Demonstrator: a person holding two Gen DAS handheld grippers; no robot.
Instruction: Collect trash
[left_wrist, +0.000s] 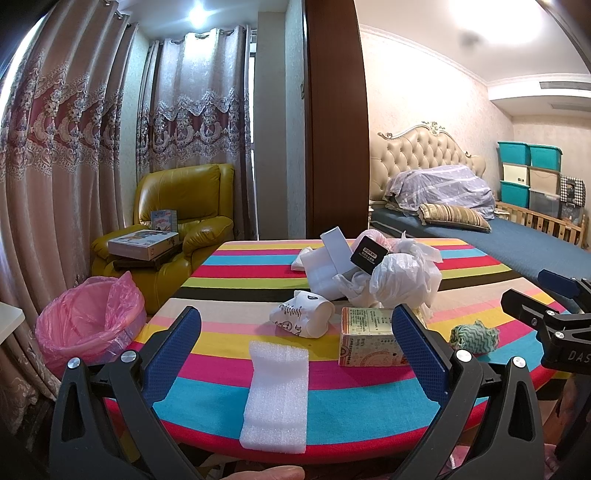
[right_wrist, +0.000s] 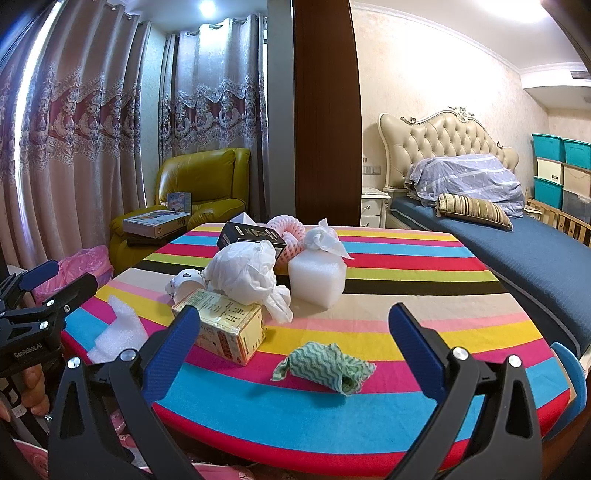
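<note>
Since nothing shows inside the pink-lined round waste bin (left_wrist: 86, 321) standing on the floor just beside the striped tablecloth-covered table (left_wrist: 332, 417), I judge the collecting barely begun. My left gripper (left_wrist: 295, 350) is spread wide and empty above the flat white foam sheet (left_wrist: 276, 397); my right gripper (right_wrist: 293, 345) is equally released over the crumpled green zigzag cloth (right_wrist: 327, 365). Left on the table: the yellow printed cardboard box (right_wrist: 225, 326), crumpled white plastic bag (right_wrist: 247, 275), white foam block (right_wrist: 317, 275), tipped paper cup (left_wrist: 304, 319), black carton (right_wrist: 251, 236). The bin's bottom is hidden, and the pile's far side is hard to make out.
</note>
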